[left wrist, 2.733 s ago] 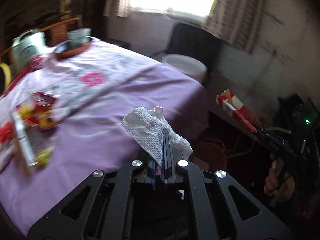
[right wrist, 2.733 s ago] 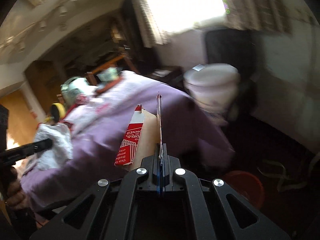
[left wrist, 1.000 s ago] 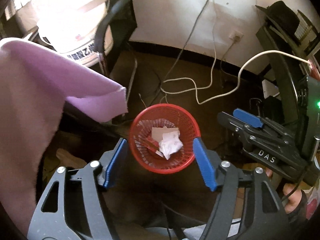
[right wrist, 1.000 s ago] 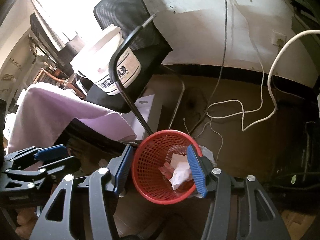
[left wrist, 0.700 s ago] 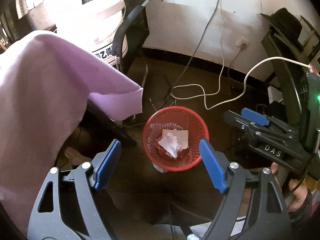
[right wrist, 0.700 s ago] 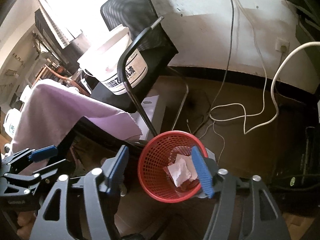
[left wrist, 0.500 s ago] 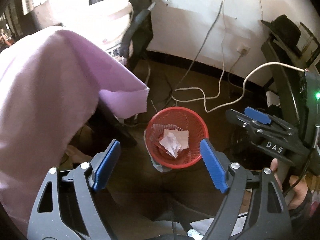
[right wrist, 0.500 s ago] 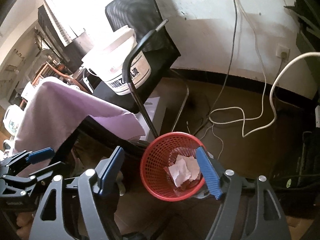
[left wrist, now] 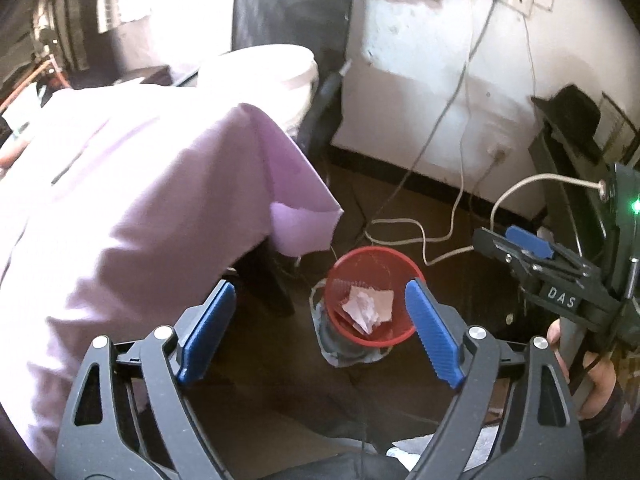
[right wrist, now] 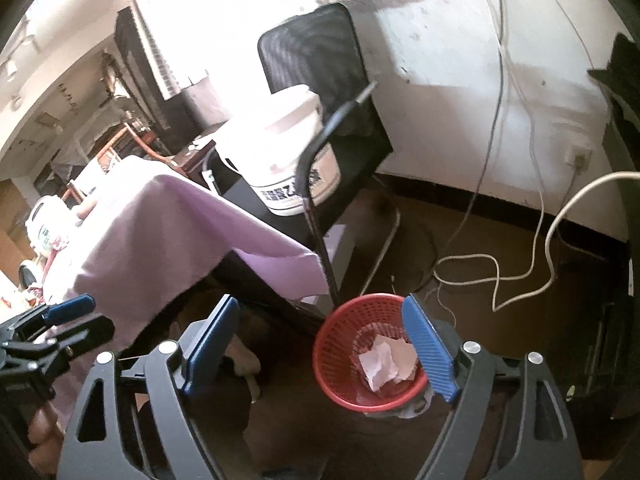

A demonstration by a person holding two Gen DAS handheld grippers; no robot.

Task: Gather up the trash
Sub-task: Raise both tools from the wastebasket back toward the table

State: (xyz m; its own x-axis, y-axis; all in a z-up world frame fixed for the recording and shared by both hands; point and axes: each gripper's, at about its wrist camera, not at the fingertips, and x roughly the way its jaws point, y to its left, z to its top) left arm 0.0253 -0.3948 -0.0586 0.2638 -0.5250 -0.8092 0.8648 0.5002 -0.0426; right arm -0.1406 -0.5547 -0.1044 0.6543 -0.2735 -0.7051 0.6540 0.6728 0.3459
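A red mesh basket (left wrist: 400, 258) stands on the dark floor beside the table corner, with crumpled white paper (left wrist: 364, 308) and a flat scrap inside. My left gripper (left wrist: 320, 334) hovers well above it, its jaws opening, nothing between them. The right wrist view shows the same basket (right wrist: 332, 332) and paper (right wrist: 380, 364) low on the right, partly behind a blue pad. My right gripper (right wrist: 320, 344) is also high over the floor, jaws opening and empty. Each gripper shows in the other's view: the right gripper (left wrist: 492, 244), the left gripper (right wrist: 68, 316).
A purple tablecloth (left wrist: 120, 200) hangs over the table corner at the left. Behind it a white bucket (right wrist: 288, 152) rests on a black chair (right wrist: 312, 60). White cables (left wrist: 400, 232) trail across the floor. A dark stand with a hat (left wrist: 568, 108) is at the right.
Earlier the left gripper held a tissue and the right a red carton; both now lie in the basket. Both grippers have risen away from the basket and their jaws have spread wider.
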